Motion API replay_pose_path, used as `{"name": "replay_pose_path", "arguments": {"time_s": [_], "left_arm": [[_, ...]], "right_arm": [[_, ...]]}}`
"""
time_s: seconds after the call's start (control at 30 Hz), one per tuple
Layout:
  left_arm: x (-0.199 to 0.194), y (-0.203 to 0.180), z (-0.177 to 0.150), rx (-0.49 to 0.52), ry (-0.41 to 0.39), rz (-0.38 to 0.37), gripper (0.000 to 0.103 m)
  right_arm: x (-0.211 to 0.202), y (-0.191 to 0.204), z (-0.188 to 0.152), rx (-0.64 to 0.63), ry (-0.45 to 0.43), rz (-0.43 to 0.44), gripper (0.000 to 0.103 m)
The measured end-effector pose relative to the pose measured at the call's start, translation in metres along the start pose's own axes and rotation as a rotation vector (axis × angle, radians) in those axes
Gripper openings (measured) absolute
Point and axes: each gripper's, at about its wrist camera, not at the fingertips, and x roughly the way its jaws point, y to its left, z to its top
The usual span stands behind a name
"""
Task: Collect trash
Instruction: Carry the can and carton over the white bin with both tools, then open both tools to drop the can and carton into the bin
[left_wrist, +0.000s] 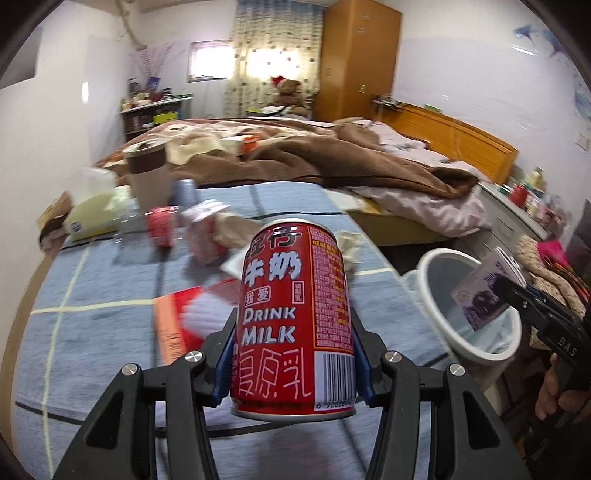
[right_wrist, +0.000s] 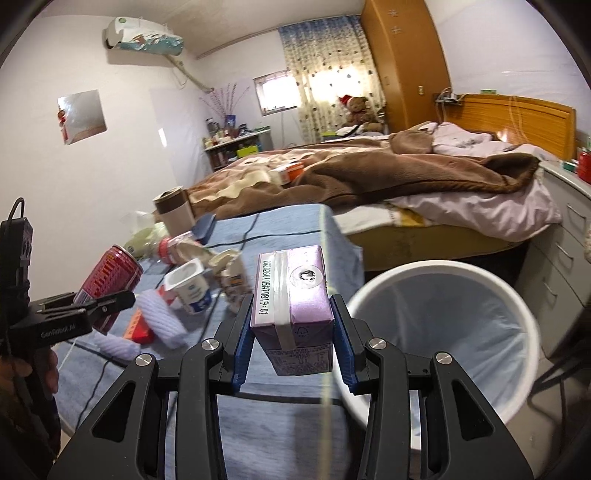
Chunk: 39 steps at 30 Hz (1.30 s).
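Observation:
My left gripper (left_wrist: 293, 350) is shut on a red milk can (left_wrist: 293, 314) and holds it upright above the blue checked tablecloth (left_wrist: 92, 325). The can also shows in the right wrist view (right_wrist: 109, 284), tilted in the left gripper (right_wrist: 92, 306). My right gripper (right_wrist: 291, 332) is shut on a purple drink carton (right_wrist: 295, 299), held beside the rim of the white lined trash bin (right_wrist: 443, 332). In the left wrist view the carton (left_wrist: 484, 295) hangs over the bin (left_wrist: 461, 306), gripped by the right gripper (left_wrist: 517, 299).
More litter lies on the table: a yogurt cup (right_wrist: 188, 284), crumpled wrappers (right_wrist: 229, 277), a white roll (right_wrist: 162, 321), a red packet (left_wrist: 177, 325), a tissue pack (left_wrist: 92, 214) and a tall brown-banded cup (left_wrist: 147, 177). A bed (right_wrist: 406, 177) stands behind, drawers (right_wrist: 561, 251) at right.

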Motion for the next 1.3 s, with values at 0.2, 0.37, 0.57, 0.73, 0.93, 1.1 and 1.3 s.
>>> {"name": "replay_pose_path", "arguments": {"time_s": [0.2,0.37,0.57,0.73,0.93,1.1,1.3], "left_arm": [[0.016,-0.048,0.008,0.057,0.016,-0.083,0.054],[0.031,-0.085,0.014,0.103,0.033,-0.156,0.054],[0.049,-0.120,0.018,0.141,0.062,-0.226,0.054],[0.066,-0.152,0.017,0.184,0.089,-0.268,0.054],[0.085,-0.180,0.013,0.226,0.131,-0.297,0.054],[0.103,-0.195,0.012,0.235,0.164,-0.312,0.054],[0.109,-0.200,0.013,0.228,0.164,-0.324,0.072]], "right_arm": [[-0.004,-0.030,0.001,0.039,0.001,-0.056,0.040],[-0.001,-0.056,0.002,0.073,0.017,-0.102,0.040],[0.006,-0.078,-0.001,0.089,0.054,-0.135,0.041],[0.004,-0.098,-0.007,0.112,0.078,-0.159,0.041],[0.012,-0.116,-0.013,0.118,0.132,-0.198,0.041],[0.012,-0.128,-0.016,0.131,0.150,-0.233,0.041],[0.011,-0.134,-0.018,0.153,0.162,-0.248,0.042]]}}
